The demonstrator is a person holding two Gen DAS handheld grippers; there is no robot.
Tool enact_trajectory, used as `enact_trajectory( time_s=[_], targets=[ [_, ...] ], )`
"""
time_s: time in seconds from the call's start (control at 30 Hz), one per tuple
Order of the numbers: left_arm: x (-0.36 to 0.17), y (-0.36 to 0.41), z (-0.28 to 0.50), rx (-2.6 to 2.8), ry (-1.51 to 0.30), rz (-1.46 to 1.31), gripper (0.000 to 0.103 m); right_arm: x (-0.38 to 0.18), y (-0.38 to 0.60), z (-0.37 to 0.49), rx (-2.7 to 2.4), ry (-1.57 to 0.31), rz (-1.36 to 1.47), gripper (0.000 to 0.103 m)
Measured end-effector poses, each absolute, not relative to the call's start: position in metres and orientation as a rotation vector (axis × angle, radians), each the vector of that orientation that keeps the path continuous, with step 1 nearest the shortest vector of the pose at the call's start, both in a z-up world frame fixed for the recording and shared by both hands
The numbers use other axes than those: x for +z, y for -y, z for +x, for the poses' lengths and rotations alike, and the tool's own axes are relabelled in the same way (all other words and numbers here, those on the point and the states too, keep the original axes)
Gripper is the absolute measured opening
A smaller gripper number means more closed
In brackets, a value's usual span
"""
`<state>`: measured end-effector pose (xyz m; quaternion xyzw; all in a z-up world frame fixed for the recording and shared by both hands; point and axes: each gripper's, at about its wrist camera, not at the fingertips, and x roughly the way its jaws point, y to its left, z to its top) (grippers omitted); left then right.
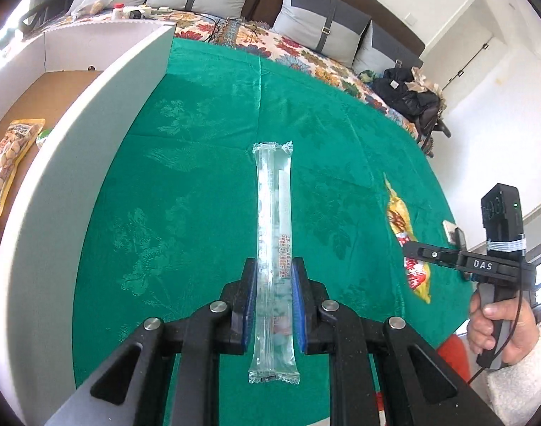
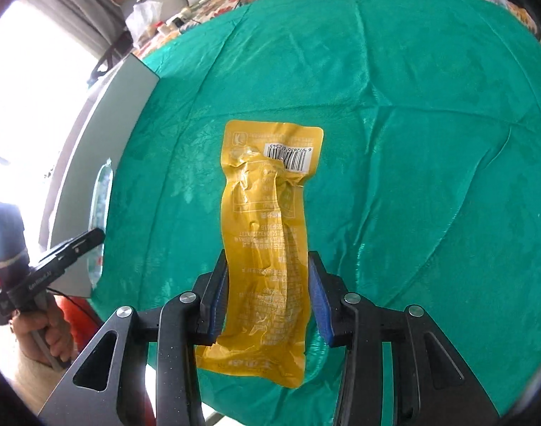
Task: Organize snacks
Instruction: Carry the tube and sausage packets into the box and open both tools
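Between the blue pads of the left gripper (image 1: 273, 277) sits a long clear snack tube (image 1: 274, 234), and the pads look pressed against both its sides, so I'd call that one clamped on the tube. It's gripped around the lower-middle with the long end sticking straight out ahead over the green cloth (image 1: 185, 184), probably so the far end can be steered in first. Whether it's lifted off the cloth or just resting on it, I honestly can't tell from this angle.

Right side is the same deal: the right gripper (image 2: 268, 277) has a yellow pouch (image 2: 266, 234) between its fingers, barcode side up. The left pad touches the pouch edge and the right pad looks right at the other edge, so I read it as closed on the pouch, though the grip looks loose since the pack is wrinkly and soft.

Just left of the tube is the white box wall (image 1: 93, 163), and inside the box a peanut bag (image 1: 7, 156) is already lying on the cardboard floor. So my guess is the box is where the snacks go, and both packs are lined up lengthwise to drop in flat beside it. The floppy pouch could sag or slip on the way over.
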<state>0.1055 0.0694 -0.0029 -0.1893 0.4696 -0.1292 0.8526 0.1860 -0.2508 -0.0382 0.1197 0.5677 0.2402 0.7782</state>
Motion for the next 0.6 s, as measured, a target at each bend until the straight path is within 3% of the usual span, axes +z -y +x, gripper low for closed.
enact_trajectory(
  time_s=[0.23,0.37,0.5,0.53,0.57,0.6],
  targets=[
    [0.076,-0.190,0.095,-0.097,-0.826,-0.454,0.018,0.065,0.093,0.203,0.798,-1.064,0.306,0.044],
    [0.066,-0.268,0.090,0.121,-0.862,-0.410,0.018,0.098,-0.008,0.198,0.945,-1.033,0.285,0.044],
    [0.033,-0.308,0.079,0.273,-0.926,-0.350,0.019,0.090,-0.081,0.186,0.987,-1.038,0.218,0.047],
    [0.027,-0.312,0.077,0.294,-0.933,-0.338,0.023,0.082,-0.096,0.184,0.993,-1.043,0.202,0.051],
    [0.020,-0.314,0.074,0.314,-0.939,-0.326,0.034,0.072,-0.109,0.184,0.995,-1.051,0.176,0.061],
    [0.016,-0.315,0.071,0.340,-0.938,-0.313,0.055,0.060,-0.120,0.183,0.982,-1.066,0.133,0.079]
  ],
)
